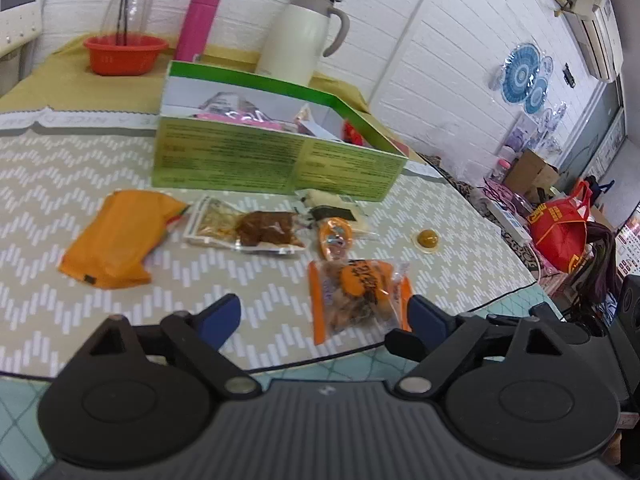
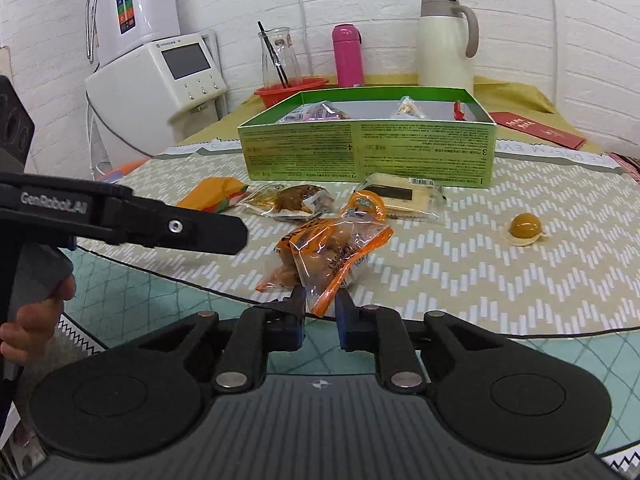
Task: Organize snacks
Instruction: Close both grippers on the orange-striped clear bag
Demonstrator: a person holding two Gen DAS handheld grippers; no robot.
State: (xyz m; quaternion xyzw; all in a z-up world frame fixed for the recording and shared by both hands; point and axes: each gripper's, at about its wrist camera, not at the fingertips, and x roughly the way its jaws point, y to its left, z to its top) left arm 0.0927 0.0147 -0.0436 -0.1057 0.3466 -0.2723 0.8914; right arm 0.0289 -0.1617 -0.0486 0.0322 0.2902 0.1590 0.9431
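Observation:
A green open box (image 1: 276, 160) (image 2: 366, 154) stands on the patterned table with several snack packs inside. In front of it lie an orange pouch (image 1: 118, 236) (image 2: 214, 196), a clear pack of brown food (image 1: 256, 228) (image 2: 290, 200), a small orange cup snack (image 1: 335, 236) (image 2: 366, 204), a pale wrapped bar (image 2: 400, 196) and a round yellow jelly (image 1: 427, 238) (image 2: 525, 226). My right gripper (image 2: 320, 308) is shut on the corner of an orange-clear snack bag (image 2: 340, 256) (image 1: 358, 294). My left gripper (image 1: 324, 314) is open and empty, just short of that bag.
Behind the box stand a cream thermos jug (image 2: 446, 40), a pink bottle (image 2: 348, 56), a glass carafe in a red bowl (image 2: 286, 88) and a white appliance (image 2: 160, 76). A red envelope (image 2: 536, 128) lies at the right. The table's front edge (image 2: 520, 334) is close.

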